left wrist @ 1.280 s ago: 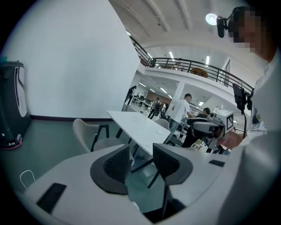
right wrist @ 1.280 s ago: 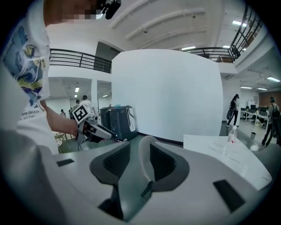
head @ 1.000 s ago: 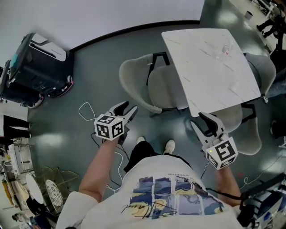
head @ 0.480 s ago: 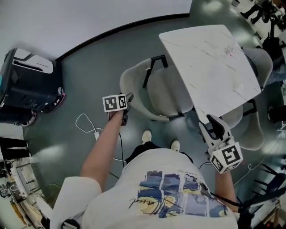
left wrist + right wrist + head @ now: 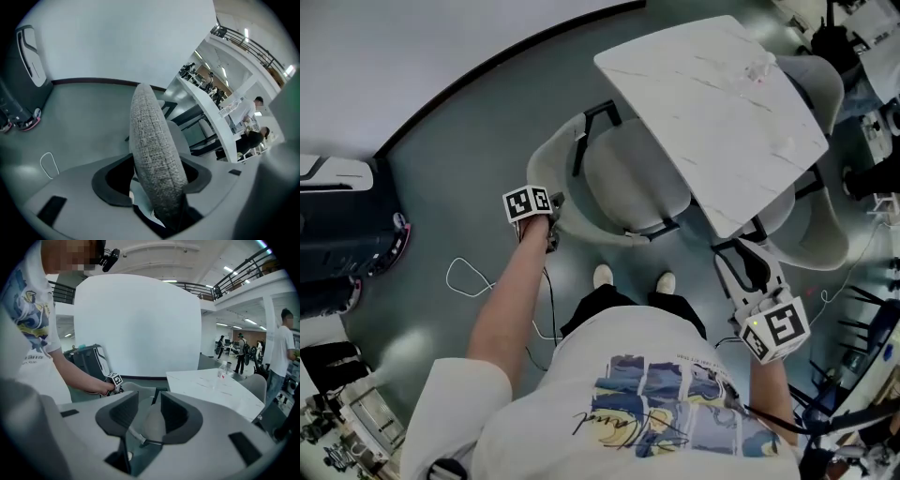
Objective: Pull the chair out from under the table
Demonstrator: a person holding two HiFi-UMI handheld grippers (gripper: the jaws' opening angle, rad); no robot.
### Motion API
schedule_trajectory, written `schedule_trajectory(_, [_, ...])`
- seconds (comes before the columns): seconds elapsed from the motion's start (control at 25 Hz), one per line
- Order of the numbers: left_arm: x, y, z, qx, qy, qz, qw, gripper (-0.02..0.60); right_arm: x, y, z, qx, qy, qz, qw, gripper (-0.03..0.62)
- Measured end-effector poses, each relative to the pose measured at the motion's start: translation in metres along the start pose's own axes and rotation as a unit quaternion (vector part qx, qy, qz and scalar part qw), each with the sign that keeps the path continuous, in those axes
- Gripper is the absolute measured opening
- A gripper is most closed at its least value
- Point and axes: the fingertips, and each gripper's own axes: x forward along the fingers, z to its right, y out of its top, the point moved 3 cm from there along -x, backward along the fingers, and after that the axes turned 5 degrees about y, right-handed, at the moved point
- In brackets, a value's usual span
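Note:
A grey fabric shell chair [image 5: 623, 178] stands half under the white marble table [image 5: 712, 98]. My left gripper [image 5: 551, 204] is at the rim of the chair's backrest, on the chair's left side. In the left gripper view the padded rim [image 5: 152, 154] runs between the wide-apart jaws of the left gripper [image 5: 157, 171], with a dark gap at the left pad. My right gripper [image 5: 746, 261] hangs by the table's near corner, open and holding nothing. In the right gripper view the right gripper [image 5: 149, 416] points at the chair [image 5: 150, 420] and the table [image 5: 211, 383].
A black wheeled machine [image 5: 337, 253] stands at the left, with a white cable [image 5: 469, 281] on the floor beside it. Two more grey chairs [image 5: 820, 234] [image 5: 816, 80] sit at the table's right side. A small bottle [image 5: 759, 70] stands on the table. People [image 5: 281, 352] stand far back.
My left gripper swung away from my body and down onto the chair's backrest rim, its jaws now wide around it. The right gripper shifted only a little.

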Motion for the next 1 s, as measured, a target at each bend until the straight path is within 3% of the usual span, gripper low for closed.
schedule_trajectory(0.12, [-0.001, 0.001, 0.000, 0.004, 0.023, 0.000, 0.9997, 0.194, -0.005, 0.001, -0.002, 0.002, -0.014, 0.000, 1.000, 0.133])
schedule_trajectory(0.36, [-0.010, -0.005, -0.009, -0.059, 0.043, 0.020, 0.9971, 0.126, -0.012, 0.000, -0.008, 0.005, -0.021, -0.001, 1.000, 0.133])
schedule_trajectory(0.64, [-0.022, -0.015, -0.032, -0.105, 0.043, 0.030, 0.9930, 0.109, -0.006, -0.006, -0.013, 0.002, -0.009, -0.006, 1.000, 0.133])
schedule_trajectory(1.0, [-0.060, -0.039, -0.104, -0.127, 0.055, 0.037, 0.9897, 0.106, 0.024, 0.001, -0.037, -0.017, 0.035, -0.010, 0.999, 0.133])
